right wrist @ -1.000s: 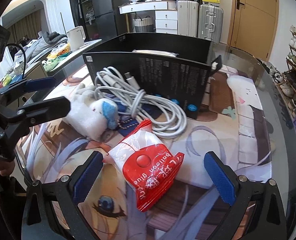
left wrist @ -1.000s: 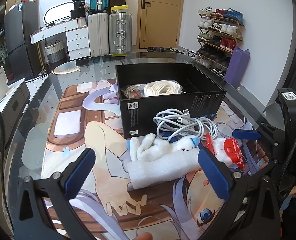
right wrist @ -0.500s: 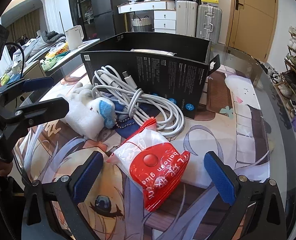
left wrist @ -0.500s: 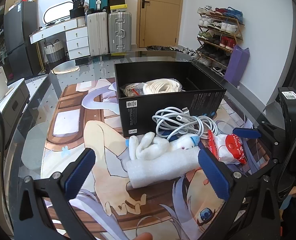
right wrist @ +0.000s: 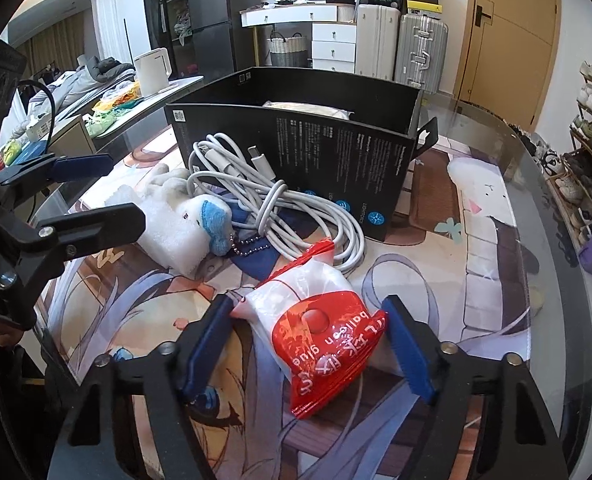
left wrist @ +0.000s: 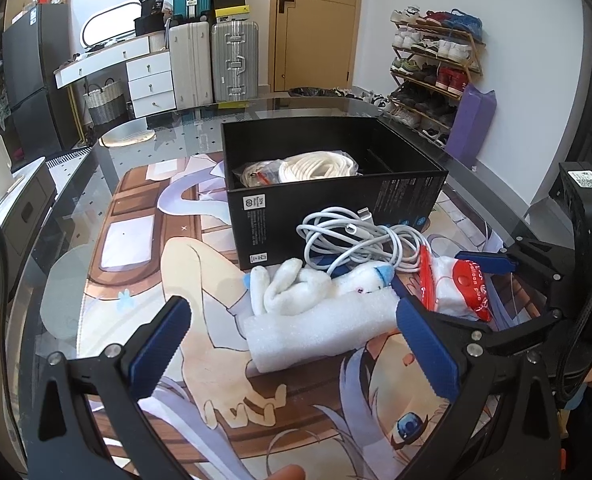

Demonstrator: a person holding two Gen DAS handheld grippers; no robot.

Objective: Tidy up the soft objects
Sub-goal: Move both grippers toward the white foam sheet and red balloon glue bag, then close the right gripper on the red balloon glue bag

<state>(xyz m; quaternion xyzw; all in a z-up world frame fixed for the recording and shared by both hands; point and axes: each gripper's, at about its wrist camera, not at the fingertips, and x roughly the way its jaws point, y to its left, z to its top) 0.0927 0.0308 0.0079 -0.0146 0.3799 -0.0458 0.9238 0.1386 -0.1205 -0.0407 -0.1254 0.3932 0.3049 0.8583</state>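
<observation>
the right gripper [right wrist: 307,344] has just been closing its jaws, and the red and white balloon glue pouch [right wrist: 323,332] sits between them; both blue pads touch the pouch's sides, so it is grasping the pouch, which lies on the printed mat [right wrist: 487,240] near the front edge. in the left wrist view the same pouch [left wrist: 457,288] shows at the right, with the right gripper's fingers [left wrist: 485,261] around it

the left gripper [left wrist: 296,344] hangs released, its 2 pads wide apart with nothing between them, above the mat [left wrist: 136,264]. just beyond its fingertips lies a white foam roll [left wrist: 319,330], and resting on that roll's far side is a white plush toy [left wrist: 296,290] with blue tips. in the right wrist view the plush [right wrist: 200,216] shows a blue patch and a small ball chain [right wrist: 252,246] trailing from it

a coiled white cable [right wrist: 272,200] lies between the plush and the black box [right wrist: 327,152], touching the box's front wall, and 1 loop reaches the top edge of the pouch. the box stands open on the mat; inside it, in the left wrist view, a coil of white rope [left wrist: 315,166] lies beside a clear bag [left wrist: 256,174]

a fingertip [left wrist: 286,472] shows at the bottom edge of the left wrist view
</observation>
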